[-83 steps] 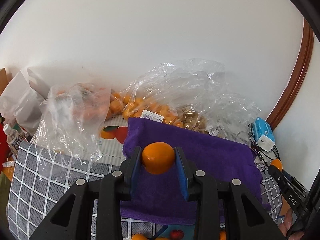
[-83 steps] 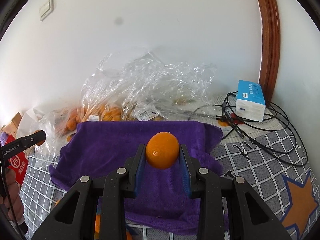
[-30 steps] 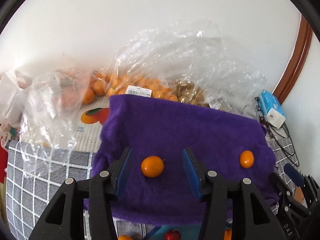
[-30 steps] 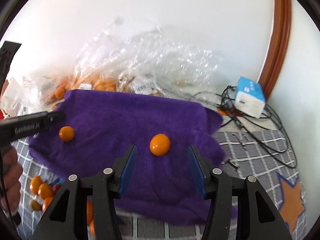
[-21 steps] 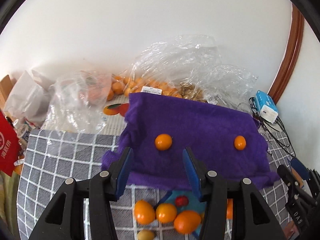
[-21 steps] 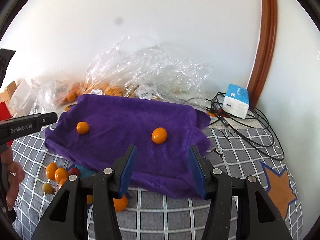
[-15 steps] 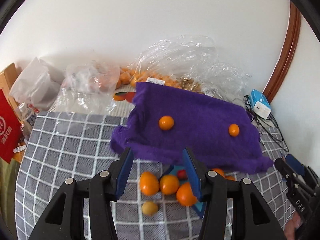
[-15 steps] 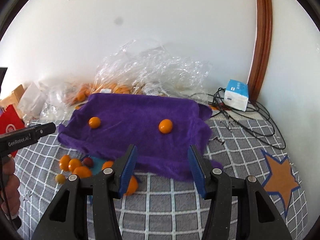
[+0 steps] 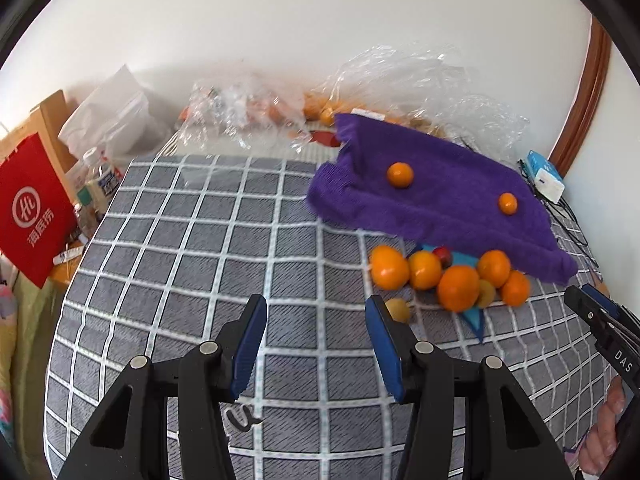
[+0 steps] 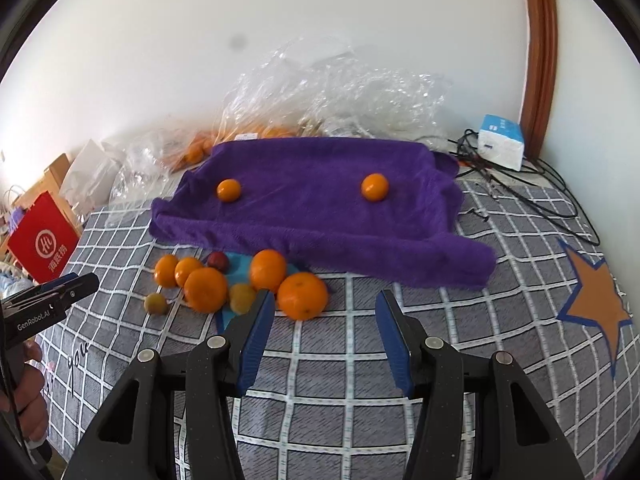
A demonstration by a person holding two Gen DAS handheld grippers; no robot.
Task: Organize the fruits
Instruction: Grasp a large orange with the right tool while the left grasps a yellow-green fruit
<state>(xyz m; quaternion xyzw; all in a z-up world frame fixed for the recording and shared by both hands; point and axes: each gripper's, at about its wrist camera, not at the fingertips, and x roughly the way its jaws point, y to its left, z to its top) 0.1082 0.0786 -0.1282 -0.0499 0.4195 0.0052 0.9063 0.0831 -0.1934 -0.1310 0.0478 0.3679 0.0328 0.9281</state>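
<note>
both grippers, left (image 9: 316, 320) and right (image 10: 325, 316), spread and empty. two oranges (image 10: 374, 187) sit apart on the purple towel (image 10: 320, 216); loose fruit pile (image 10: 240, 284) on the checked cloth just before it. clear bags (image 9: 248, 116) hold more oranges. left gripper reads "genrobot.ai"

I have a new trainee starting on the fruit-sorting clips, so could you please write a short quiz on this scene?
1. How many oranges lie on the purple towel?
2. True or false: the right gripper holds an orange.
3. Where does the small red fruit lie? A) on the towel B) in the loose fruit pile in front of the towel C) beside the tissue box

Key
1. Two: the left orange and the right orange.
2. False; its jaws are open and empty, as are the left gripper's.
3. B
</note>
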